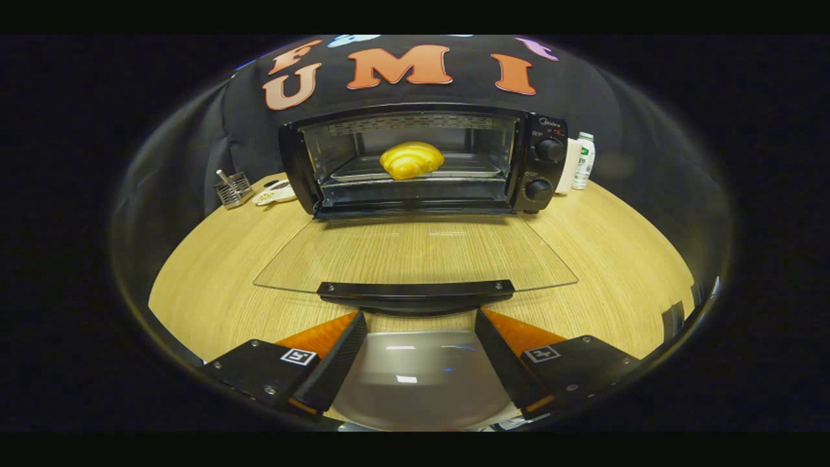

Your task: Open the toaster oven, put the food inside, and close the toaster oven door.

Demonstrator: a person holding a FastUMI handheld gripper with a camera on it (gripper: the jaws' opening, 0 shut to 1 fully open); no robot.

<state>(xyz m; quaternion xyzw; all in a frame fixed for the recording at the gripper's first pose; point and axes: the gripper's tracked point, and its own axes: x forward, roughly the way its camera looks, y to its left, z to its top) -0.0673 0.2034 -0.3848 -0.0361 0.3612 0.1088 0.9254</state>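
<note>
Toaster oven (pixel 425 161) stands on the wooden table (pixel 616 259) well beyond the gripper (pixel 415 353), its cavity facing straight back at the camera, and the food, a yellow croissant-shaped pastry (pixel 412 159), already sits on the tray (pixel 473 170) inside. Its glass door (pixel 415 256) lies folded down flat toward the gripper, hinged along the oven's lower front edge, and the black door handle (pixel 415 295) runs crosswise, its long axis side to side, just ahead of the fingertips and centred on the gap between them. The fingers are spread wide apart and grip nothing; a pale plate (pixel 415 383) shows below them. Judging by this, only the closing is left: the gripper would need to get under the handle's near edge and swing the door up and away. A white bottle (pixel 583 160) stands just beside the oven's knob side, a small wire rack (pixel 233 188) on the other.
</note>
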